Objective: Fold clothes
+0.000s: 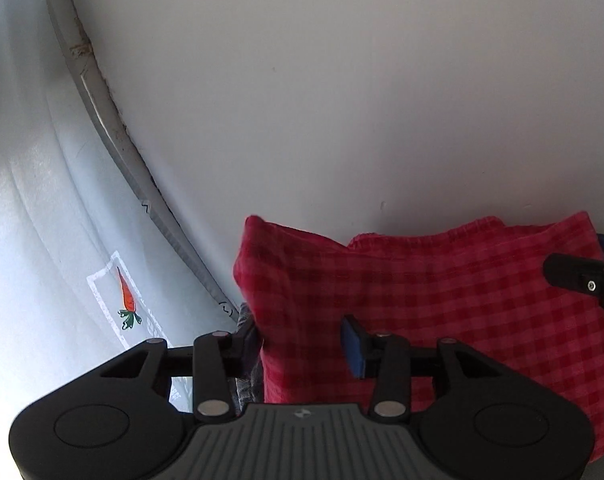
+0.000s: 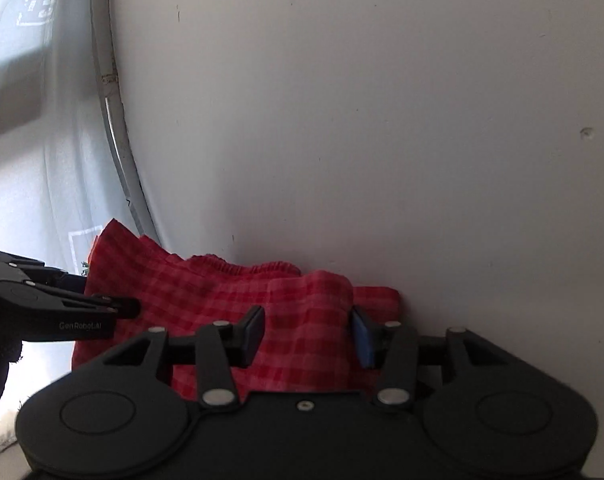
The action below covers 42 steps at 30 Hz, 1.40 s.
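A red checked garment (image 1: 442, 304) hangs bunched in front of a white wall; it also shows in the right wrist view (image 2: 302, 320). My left gripper (image 1: 302, 340) has its jaws apart, with a fold of the cloth's left part between them. My right gripper (image 2: 308, 336) is also apart around a fold near the cloth's right end. The right gripper shows at the right edge of the left wrist view (image 1: 582, 280). The left gripper shows at the left of the right wrist view (image 2: 62, 308). Grey fabric (image 1: 248, 360) shows under the red cloth.
A white wall (image 1: 342, 100) fills the background. A grey strip (image 1: 114, 136) runs down its left edge. A pale sheet with a carrot print (image 1: 128, 296) lies to the left, and it also shows in the right wrist view (image 2: 42, 140).
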Available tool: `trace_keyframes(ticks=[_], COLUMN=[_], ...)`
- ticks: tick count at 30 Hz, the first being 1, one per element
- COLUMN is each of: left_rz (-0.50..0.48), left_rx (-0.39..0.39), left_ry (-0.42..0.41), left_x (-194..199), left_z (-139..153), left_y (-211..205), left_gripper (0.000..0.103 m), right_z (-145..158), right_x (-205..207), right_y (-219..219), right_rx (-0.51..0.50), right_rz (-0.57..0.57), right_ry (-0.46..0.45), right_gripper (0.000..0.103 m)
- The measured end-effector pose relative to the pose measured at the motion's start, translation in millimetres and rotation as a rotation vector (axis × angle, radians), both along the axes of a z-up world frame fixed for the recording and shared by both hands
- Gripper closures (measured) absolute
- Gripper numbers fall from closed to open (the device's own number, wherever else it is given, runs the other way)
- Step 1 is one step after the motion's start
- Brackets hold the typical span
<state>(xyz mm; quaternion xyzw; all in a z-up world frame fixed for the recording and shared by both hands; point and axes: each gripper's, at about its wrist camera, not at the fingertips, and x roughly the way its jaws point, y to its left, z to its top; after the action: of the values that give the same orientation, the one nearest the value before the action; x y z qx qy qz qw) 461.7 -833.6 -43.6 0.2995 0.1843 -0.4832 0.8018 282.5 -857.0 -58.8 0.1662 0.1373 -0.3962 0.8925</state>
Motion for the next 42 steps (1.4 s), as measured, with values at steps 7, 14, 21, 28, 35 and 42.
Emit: trace_keyframes(ticks=[7,14,21,28,35,42], left_rz=[0.214,0.289,0.410,0.578,0.857,1.007], left_rx=[-0.169,-0.262,-0.407,-0.527,-0.516,-0.490], left_ry=[0.261,0.267,0.220,0.145,0.054,0.055], left_x=[50,49,-14,-116,-216,-279], left_z=[-42,-27,20,64,86,93], left_y=[5,43,145,274,398,500], left_gripper=[0.035,0.022,0.000,0.000,0.000,0.000], right_z=[-35,-23,4,46,68,77], right_x=[2,-11,-42,-77,-105,-142], right_y=[-19,-17,17,78,157,264], right_rx=[0.121,0.095,0.034,-0.032,-0.051,-0.104], right_rz=[-0.029,-0.032,0.051,0.217,0.469,0.630], right_ry=[0.079,0.114,0.085,0.032,0.039,0.037], right_gripper=[0.059,0.035,0.005,0.002,0.002,0.001])
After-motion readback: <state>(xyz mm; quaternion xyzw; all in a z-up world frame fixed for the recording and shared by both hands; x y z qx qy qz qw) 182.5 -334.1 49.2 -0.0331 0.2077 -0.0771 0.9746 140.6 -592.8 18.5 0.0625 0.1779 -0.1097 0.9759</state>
